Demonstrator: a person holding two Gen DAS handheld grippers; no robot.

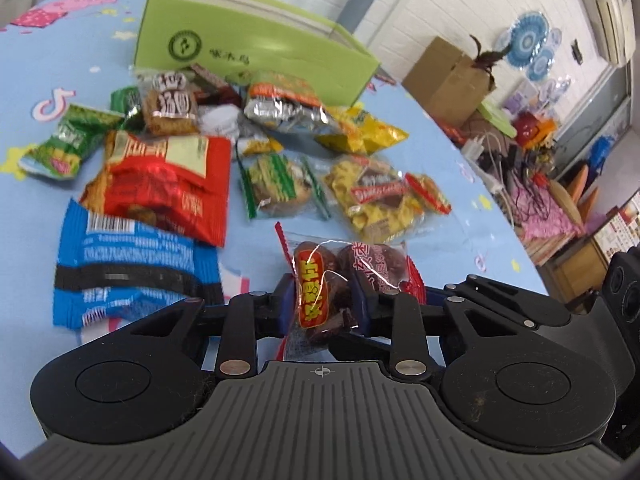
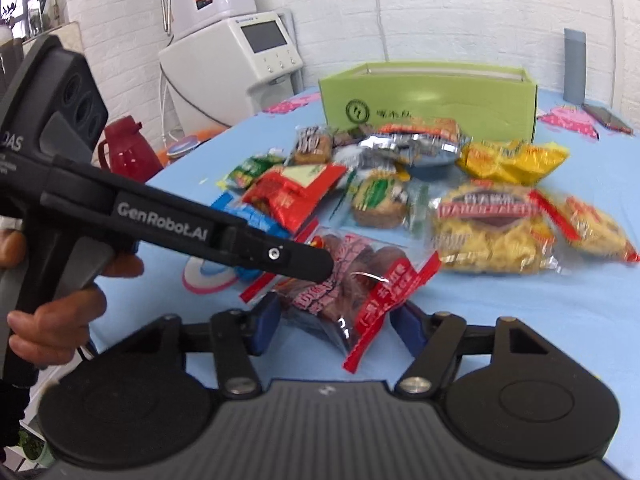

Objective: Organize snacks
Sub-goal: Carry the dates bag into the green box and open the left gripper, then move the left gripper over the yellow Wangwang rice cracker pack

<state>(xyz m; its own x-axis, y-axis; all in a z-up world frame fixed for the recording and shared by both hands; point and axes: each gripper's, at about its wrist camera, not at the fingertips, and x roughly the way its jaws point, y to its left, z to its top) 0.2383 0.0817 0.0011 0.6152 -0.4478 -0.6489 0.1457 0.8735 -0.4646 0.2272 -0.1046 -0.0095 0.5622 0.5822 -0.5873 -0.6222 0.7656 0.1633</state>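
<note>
On my left, the left gripper [image 1: 326,300] is clamped on the clear packet of dates [image 1: 340,280], low over the blue table [image 1: 280,232]. My right gripper [image 2: 334,322] brackets the packet's other end, pads apparently touching it.

Left gripper [image 1: 326,300] clamped tight, right gripper [image 2: 336,320] jaws partly closed, both angled downward
</note>
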